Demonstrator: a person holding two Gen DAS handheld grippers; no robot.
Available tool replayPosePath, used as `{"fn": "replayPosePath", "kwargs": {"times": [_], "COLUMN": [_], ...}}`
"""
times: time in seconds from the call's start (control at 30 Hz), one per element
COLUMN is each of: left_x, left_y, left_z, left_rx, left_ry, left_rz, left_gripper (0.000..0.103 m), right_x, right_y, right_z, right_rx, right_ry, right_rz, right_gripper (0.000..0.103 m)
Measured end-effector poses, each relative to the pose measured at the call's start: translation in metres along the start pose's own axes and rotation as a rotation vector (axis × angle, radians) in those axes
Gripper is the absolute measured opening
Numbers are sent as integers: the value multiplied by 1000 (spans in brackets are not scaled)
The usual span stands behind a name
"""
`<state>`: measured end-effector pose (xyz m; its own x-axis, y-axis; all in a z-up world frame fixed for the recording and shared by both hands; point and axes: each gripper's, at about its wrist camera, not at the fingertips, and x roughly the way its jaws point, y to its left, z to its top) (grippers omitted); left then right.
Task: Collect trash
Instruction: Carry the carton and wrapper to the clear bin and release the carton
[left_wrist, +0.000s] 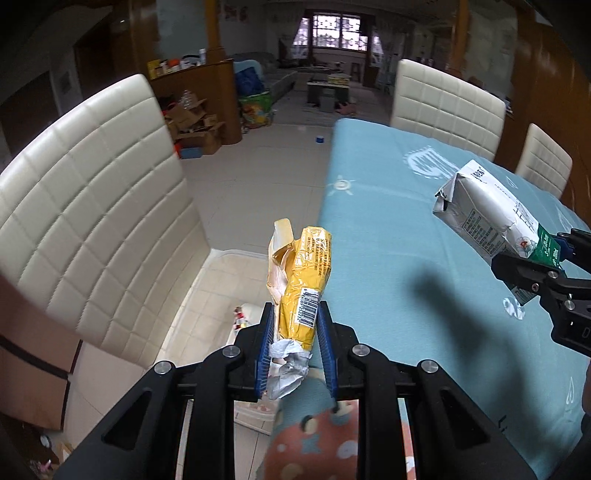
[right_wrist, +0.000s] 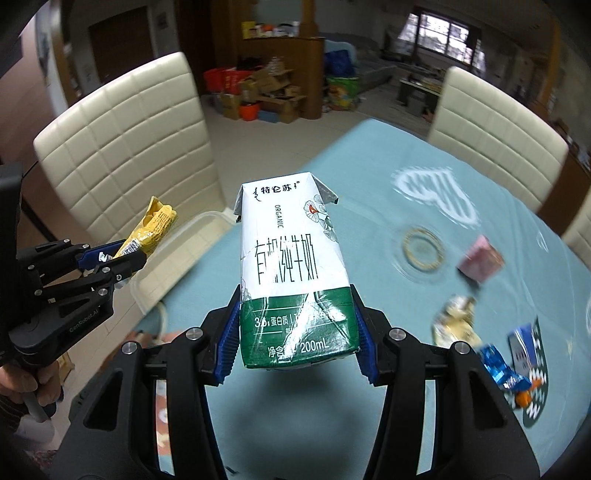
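Wrapper (left_wrist: 301, 286) in left claw (left_wrist: 295, 345) — carton (right_wrist: 291, 273) in right claw (right_wrist: 295, 339).

- Table (right_wrist: 369, 177) covered with a light blue cloth printed with white motifs, among them a heart outline (right_wrist: 436, 195).
- On the cloth, right side in the right wrist view: a ring-shaped band (right_wrist: 423, 249), a pink block (right_wrist: 482, 262) just beside it, a crumpled gold wrapper (right_wrist: 456, 323), blue wrappers (right_wrist: 504, 369) nearer the edge. All blurred.
- Tiled floor (left_wrist: 258, 158) beyond the table, carrying a small blue roll (left_wrist: 320, 139) and a clear plastic bin (left_wrist: 221, 280) beside the table's corner.
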<state>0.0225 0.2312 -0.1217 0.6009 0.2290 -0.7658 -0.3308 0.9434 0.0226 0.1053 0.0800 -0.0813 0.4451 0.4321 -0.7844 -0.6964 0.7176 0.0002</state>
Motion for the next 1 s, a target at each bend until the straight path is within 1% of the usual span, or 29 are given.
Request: {"fn": "replayPosePath", "kwargs": {"times": [0.13,0.43,0.8,1.0], "left_x": [-1,-3,12,21], "left_y": [19,47,72,81], "left_z": [-2,-3,1,7], "left_rx": [-42,-100,-159,-171], "left_ry": [1,-17,7,10], "left_rz": [28,96,131,144], "left_gripper": [24,25,25,25], "right_x": [3,13,30,43], "right_y": [21,48,67,73], "right_z": [11,26,44,56], "right_rx": [-46,-103,-156,-172], "right_ry": [-6,-3,11,16], "right_rz": [25,64,107,124], "right_gripper": [54,54,54,54]}}
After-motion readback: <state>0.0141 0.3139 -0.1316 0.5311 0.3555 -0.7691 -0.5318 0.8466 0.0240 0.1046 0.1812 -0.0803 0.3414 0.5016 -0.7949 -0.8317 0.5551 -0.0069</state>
